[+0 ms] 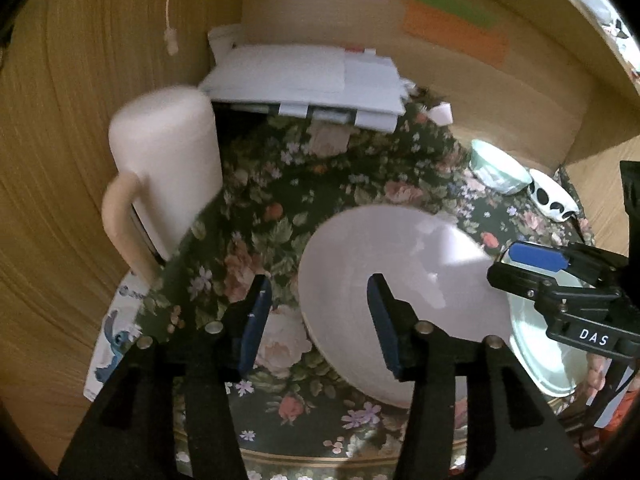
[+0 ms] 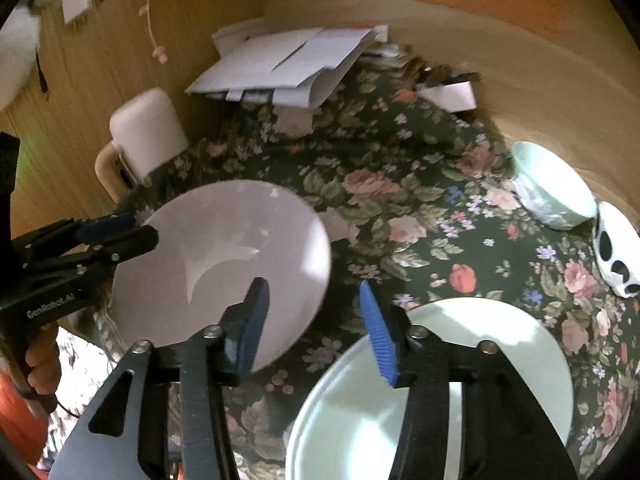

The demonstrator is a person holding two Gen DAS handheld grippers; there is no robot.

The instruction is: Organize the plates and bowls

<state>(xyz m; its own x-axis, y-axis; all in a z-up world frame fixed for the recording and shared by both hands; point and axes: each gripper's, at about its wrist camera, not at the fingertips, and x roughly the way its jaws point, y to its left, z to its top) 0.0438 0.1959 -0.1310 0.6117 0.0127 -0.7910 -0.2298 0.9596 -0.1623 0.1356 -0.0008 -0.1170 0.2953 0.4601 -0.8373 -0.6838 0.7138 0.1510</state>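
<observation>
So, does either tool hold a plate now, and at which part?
Neither. The left tool stands open over the rim of the white plate, the right tool open between that plate and the pale green plate.

**Two printed marks on the grippers**

In the left wrist view, white letters "DAS" stand on the black body of the right gripper (image 1: 536, 258). In the right wrist view, pale lettering "GenRobot.AI" runs along the black body of the left gripper (image 2: 116, 230). No other writing is legible; the coloured wall notes are blurred.
</observation>
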